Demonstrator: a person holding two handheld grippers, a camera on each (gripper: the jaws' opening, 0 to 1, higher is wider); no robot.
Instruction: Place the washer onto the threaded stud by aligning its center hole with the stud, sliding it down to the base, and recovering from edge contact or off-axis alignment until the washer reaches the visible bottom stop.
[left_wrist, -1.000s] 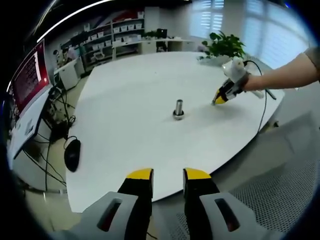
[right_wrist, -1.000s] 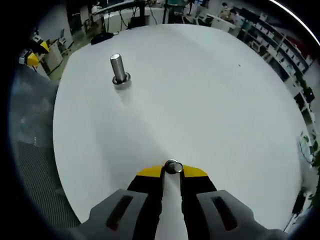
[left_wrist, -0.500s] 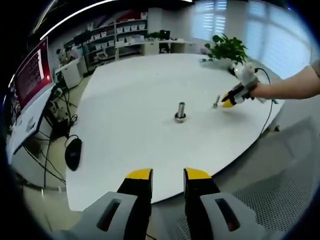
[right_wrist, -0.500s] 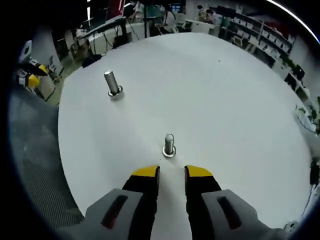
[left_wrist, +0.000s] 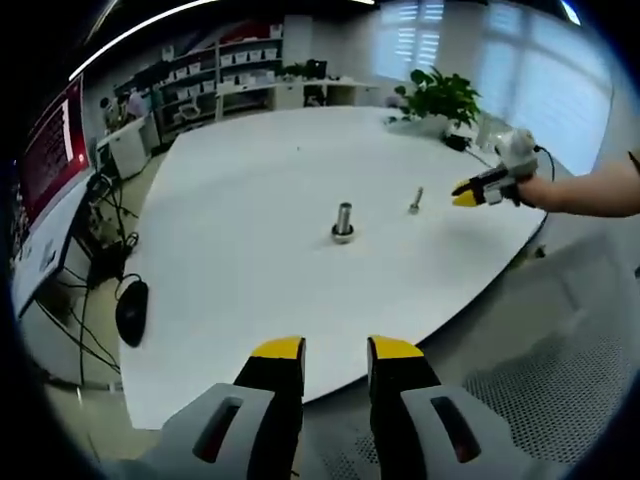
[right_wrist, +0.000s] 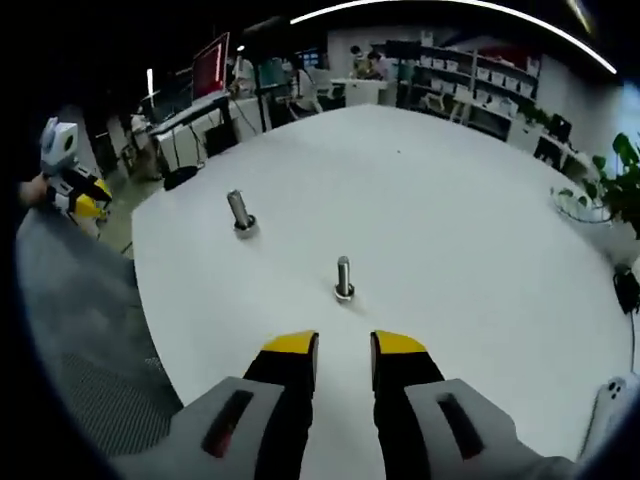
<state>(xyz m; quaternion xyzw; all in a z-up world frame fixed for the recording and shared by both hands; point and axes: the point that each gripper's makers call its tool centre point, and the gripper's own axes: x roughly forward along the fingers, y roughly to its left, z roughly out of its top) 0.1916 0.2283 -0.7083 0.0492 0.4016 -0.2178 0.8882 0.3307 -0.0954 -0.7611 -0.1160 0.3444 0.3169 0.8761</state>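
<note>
Right gripper view showed the right gripper (right_wrist: 344, 346) with its yellow-tipped jaws a little apart and nothing between them, poised just short of a slim threaded stud (right_wrist: 343, 276) that stood upright on the white table (right_wrist: 480, 220). A washer (right_wrist: 343, 293) ringed the foot of that slim stud, apparently lying flat at the bottom stop, though it was too small to be sure it sat fully level. Beyond and to the left of the slim stud stood a thicker stud (right_wrist: 239, 211) on its own ring-like base. Left gripper view showed the left gripper (left_wrist: 335, 352) over the near edge of the table, jaws slightly parted and empty, well apart from both studs; the slim stud (left_wrist: 414, 200) stood to the right of the thicker stud (left_wrist: 343, 220), with the right gripper (left_wrist: 467, 193) near it and clear of it. Judging from this, the placement looked finished or nearly so. To do the step well, the person would have checked that the washer lay flat against the base all round and, if one edge rode up on the thread, nudged it level with a light touch before backing away.
</note>
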